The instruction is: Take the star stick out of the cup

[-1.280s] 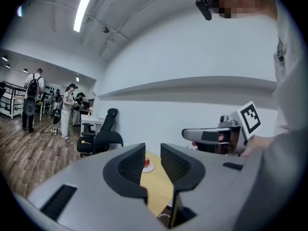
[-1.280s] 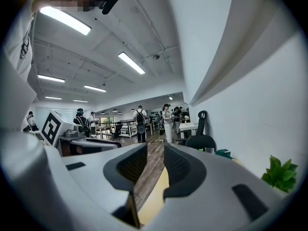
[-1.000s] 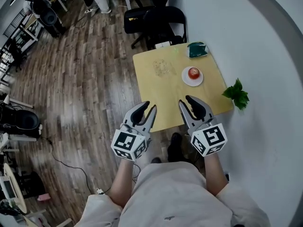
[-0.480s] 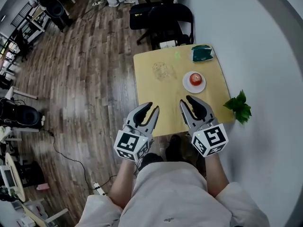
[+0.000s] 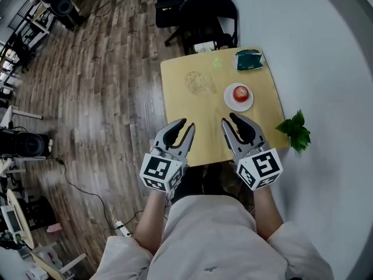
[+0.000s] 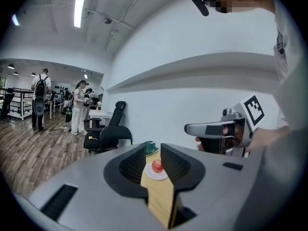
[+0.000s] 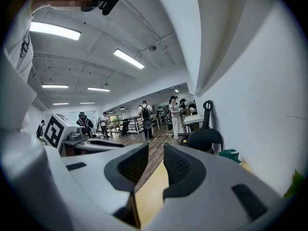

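I'm holding my left gripper (image 5: 185, 125) open, right gripper (image 5: 229, 121) closing on nothing; apple (image 5: 240, 91) sitting on plate (image 5: 228, 100) just ahead, cup (image 5: 198, 83) beyond.

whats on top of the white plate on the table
A round red fruit, likely an apple, sits on the white plate, roughly at its middle. The patch of plate under it is covered. Nothing else shows on the plate.
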Tool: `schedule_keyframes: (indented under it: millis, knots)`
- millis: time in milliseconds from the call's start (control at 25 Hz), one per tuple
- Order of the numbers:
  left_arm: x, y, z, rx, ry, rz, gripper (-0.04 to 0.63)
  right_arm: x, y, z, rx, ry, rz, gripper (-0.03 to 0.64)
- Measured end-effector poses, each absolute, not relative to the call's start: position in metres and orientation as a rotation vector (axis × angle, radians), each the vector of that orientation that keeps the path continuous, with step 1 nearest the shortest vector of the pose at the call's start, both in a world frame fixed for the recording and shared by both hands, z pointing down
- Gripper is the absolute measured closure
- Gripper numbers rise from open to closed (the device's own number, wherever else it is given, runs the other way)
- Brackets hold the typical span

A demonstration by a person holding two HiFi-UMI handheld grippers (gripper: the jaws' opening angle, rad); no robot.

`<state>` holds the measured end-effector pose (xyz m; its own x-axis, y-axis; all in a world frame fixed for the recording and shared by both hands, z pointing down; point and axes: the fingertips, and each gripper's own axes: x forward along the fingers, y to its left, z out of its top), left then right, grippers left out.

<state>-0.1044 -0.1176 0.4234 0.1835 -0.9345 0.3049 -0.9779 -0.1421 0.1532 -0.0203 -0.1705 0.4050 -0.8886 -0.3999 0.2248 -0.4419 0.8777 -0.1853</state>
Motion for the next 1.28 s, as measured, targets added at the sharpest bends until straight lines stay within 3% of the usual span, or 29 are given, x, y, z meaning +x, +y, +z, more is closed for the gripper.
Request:
schedule_keyframes:
  millis: [1280]
  knots:
    - [-0.175,-0.304,0.531,2.359,-1.426,0.454,0.509,-0.08,-0.275,0.449,0.975,-2.642,0.378,0.532]
